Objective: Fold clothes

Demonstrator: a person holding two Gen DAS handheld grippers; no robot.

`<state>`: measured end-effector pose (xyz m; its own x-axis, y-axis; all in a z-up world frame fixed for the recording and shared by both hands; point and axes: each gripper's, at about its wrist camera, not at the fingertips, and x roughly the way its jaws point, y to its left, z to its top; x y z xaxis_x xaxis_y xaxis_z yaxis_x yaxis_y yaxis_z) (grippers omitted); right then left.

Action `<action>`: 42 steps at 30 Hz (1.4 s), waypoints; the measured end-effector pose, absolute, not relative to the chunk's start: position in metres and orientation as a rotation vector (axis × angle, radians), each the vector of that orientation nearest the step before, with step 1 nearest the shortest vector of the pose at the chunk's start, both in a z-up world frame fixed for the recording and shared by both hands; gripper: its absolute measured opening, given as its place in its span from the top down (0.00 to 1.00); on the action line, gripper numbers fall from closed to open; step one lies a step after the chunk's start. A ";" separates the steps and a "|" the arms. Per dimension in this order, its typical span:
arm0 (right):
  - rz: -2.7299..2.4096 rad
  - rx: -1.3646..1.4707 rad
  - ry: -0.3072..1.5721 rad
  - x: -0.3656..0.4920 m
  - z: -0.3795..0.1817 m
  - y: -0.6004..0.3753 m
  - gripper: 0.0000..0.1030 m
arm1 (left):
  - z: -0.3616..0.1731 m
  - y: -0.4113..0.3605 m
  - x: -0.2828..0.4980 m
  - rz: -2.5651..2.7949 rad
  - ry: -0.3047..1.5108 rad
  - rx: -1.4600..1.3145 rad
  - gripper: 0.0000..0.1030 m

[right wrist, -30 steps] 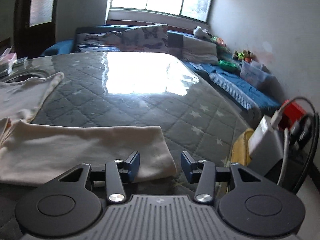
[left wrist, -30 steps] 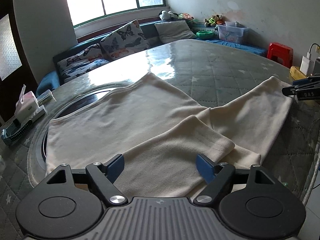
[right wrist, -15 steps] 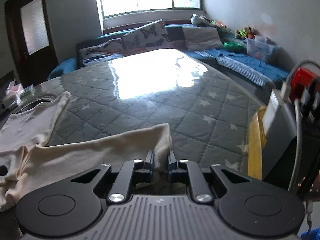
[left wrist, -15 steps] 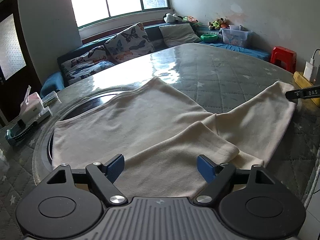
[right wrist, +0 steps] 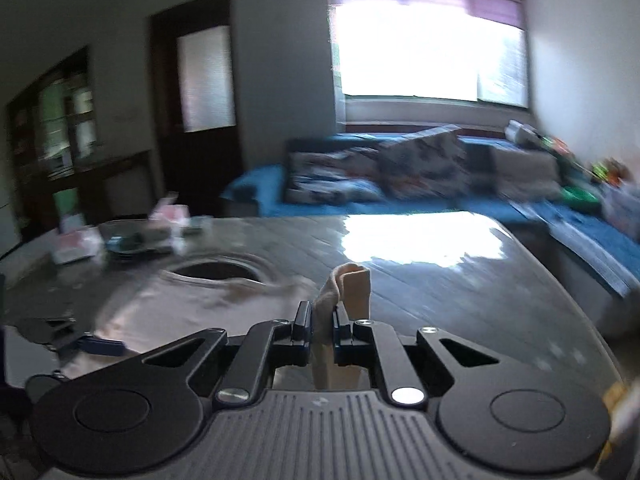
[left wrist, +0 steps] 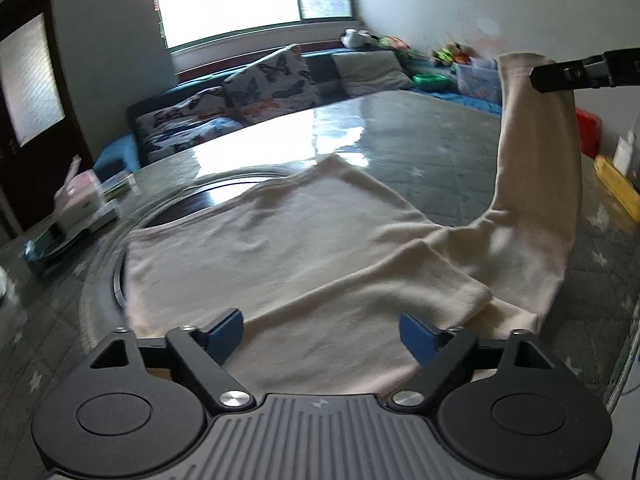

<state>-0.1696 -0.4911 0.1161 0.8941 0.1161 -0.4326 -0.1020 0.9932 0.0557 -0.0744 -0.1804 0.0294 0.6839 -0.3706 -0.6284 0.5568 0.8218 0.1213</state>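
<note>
A cream long-sleeved garment (left wrist: 280, 248) lies spread on the quilted grey table (left wrist: 420, 136). One sleeve is folded across its near part. My left gripper (left wrist: 322, 330) is open and empty, low over the garment's near edge. My right gripper (right wrist: 322, 322) is shut on the cuff of the other sleeve (right wrist: 348, 286) and holds it well above the table. In the left wrist view the lifted sleeve (left wrist: 536, 184) hangs from the right gripper (left wrist: 538, 78) at the upper right. The garment body shows blurred in the right wrist view (right wrist: 192, 300).
A round dark recess (left wrist: 224, 196) in the table lies partly under the garment. Boxes and small items (left wrist: 80, 208) sit at the table's left edge. A yellow object (left wrist: 616, 184) and chargers are at the right edge. A blue sofa with cushions (left wrist: 264, 84) stands behind.
My right gripper, shut on the sleeve cuff, has lifted it high off the table and swung left. The left gripper stays open over the near edge.
</note>
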 end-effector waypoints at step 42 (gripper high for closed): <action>0.308 -0.253 0.645 -0.133 0.077 -0.407 0.72 | 0.032 -0.106 -0.083 -0.451 0.577 0.283 0.36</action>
